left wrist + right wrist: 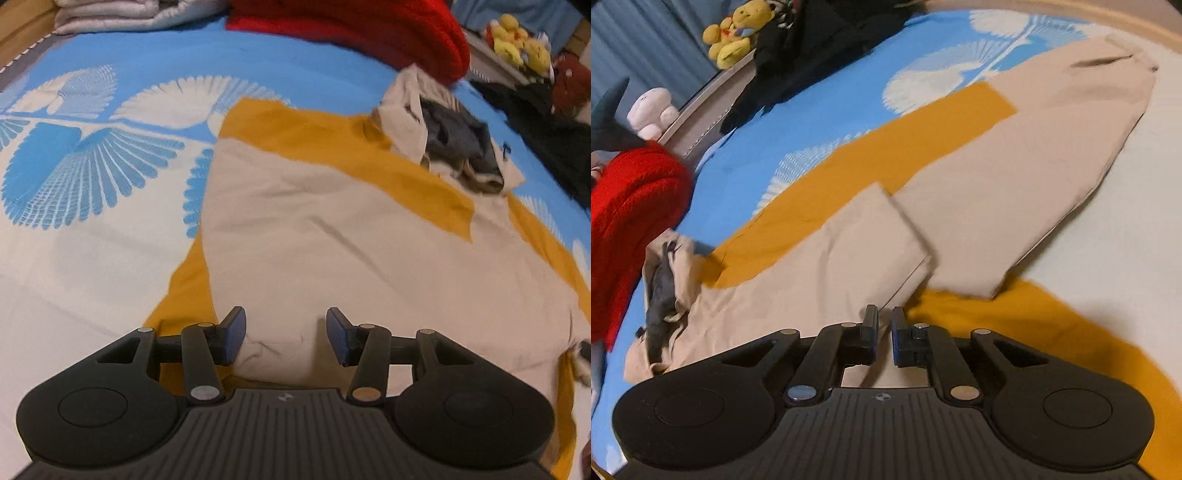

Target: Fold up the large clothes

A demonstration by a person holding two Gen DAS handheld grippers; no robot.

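A large beige and mustard-yellow jacket (332, 229) lies spread on the blue and white bedspread (74, 221), its hood (454, 136) at the far right. My left gripper (286, 336) is open and empty, low over the jacket's near beige edge. In the right wrist view the same jacket (1015, 177) lies with a beige sleeve (849, 254) folded across its body. My right gripper (885, 328) is nearly shut on the cuff edge of that beige sleeve, with cloth between the pads.
A red knitted garment (369, 29) lies at the far side of the bed, also in the right wrist view (631, 206). Black clothes (812, 48) and yellow plush toys (738, 33) sit by the bed's edge. Folded pale bedding (122, 14) lies far left.
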